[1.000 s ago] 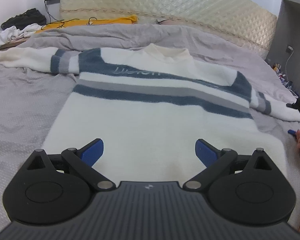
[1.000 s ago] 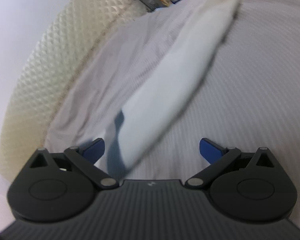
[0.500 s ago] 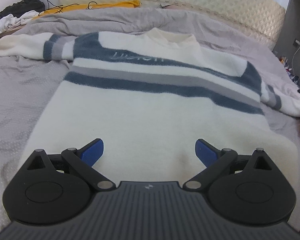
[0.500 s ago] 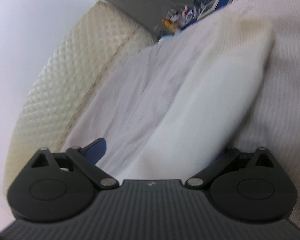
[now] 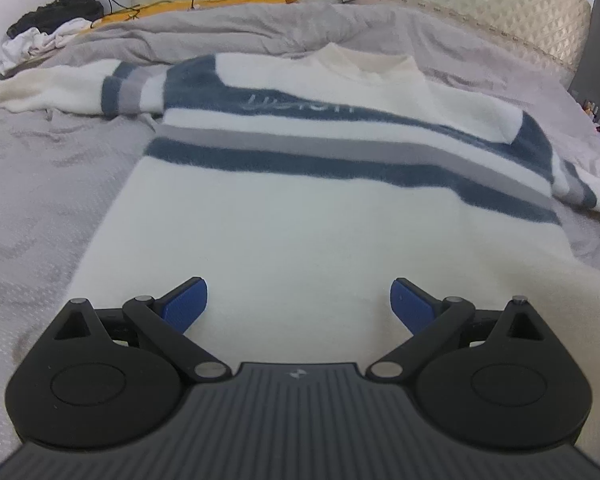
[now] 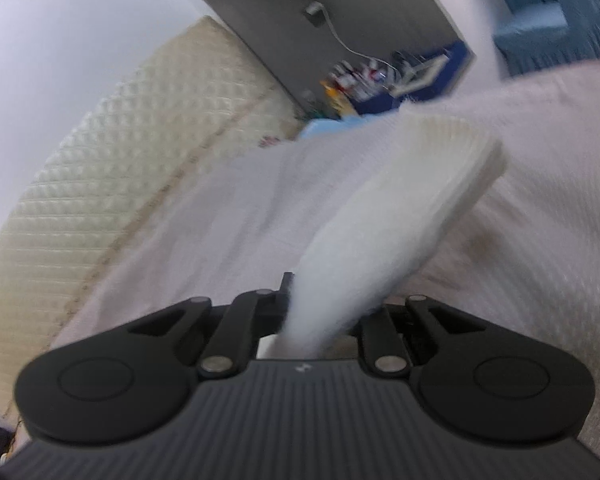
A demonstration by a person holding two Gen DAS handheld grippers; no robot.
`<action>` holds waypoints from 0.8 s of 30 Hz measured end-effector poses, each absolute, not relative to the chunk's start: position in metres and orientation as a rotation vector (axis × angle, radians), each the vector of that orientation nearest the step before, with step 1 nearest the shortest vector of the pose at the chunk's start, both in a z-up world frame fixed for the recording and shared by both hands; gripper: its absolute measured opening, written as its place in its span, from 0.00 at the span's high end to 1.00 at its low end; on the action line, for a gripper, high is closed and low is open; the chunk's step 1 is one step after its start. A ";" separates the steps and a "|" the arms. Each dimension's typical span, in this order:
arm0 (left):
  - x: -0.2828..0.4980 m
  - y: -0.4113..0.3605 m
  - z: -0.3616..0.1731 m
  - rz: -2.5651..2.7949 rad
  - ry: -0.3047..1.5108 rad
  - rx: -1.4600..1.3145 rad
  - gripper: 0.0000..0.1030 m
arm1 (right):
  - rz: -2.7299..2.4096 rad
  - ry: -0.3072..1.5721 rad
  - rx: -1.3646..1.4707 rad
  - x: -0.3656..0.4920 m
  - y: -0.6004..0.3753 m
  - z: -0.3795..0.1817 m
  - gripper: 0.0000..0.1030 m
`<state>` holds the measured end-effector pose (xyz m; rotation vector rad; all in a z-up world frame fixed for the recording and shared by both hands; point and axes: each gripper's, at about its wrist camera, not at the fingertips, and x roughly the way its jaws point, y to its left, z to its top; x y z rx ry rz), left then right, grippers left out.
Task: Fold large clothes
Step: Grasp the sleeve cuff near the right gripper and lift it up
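Note:
A white sweater [image 5: 292, 232] with navy and grey chest stripes lies flat, front up, on the grey bed. Its collar points away from me and both sleeves spread sideways. My left gripper [image 5: 299, 300] is open and empty, hovering just above the sweater's lower hem. In the right wrist view my right gripper [image 6: 320, 312] is shut on the sweater's right sleeve [image 6: 380, 232]. The ribbed cuff [image 6: 456, 152] sticks out ahead of the jaws, lifted off the bed. The view is blurred.
A grey quilt [image 5: 228, 36] is bunched behind the sweater, with a yellow garment [image 5: 236, 0] and a pile of dark and white clothes [image 5: 48, 28] at the back left. A padded cream headboard [image 6: 112, 184] runs along the back. A cluttered bedside shelf [image 6: 380, 80] stands beyond the bed's edge.
My right gripper has closed on the sleeve near its cuff and swung upward. My left gripper has moved forward and lower over the sweater's hem, still open.

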<state>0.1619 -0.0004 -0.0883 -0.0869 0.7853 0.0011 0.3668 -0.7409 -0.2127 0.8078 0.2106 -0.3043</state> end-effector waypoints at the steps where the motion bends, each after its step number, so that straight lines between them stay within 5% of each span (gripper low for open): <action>1: 0.160 0.000 -0.086 0.002 0.777 -0.088 0.03 | -0.297 0.205 0.791 0.367 -0.737 -0.202 0.86; 13: 0.138 0.010 -0.039 -0.056 0.654 -0.070 0.03 | -0.059 0.136 0.494 0.343 -0.612 -0.031 0.86; 24: 0.111 0.067 -0.015 0.006 0.570 -0.168 0.03 | 0.240 0.069 0.297 0.286 -0.450 0.066 0.86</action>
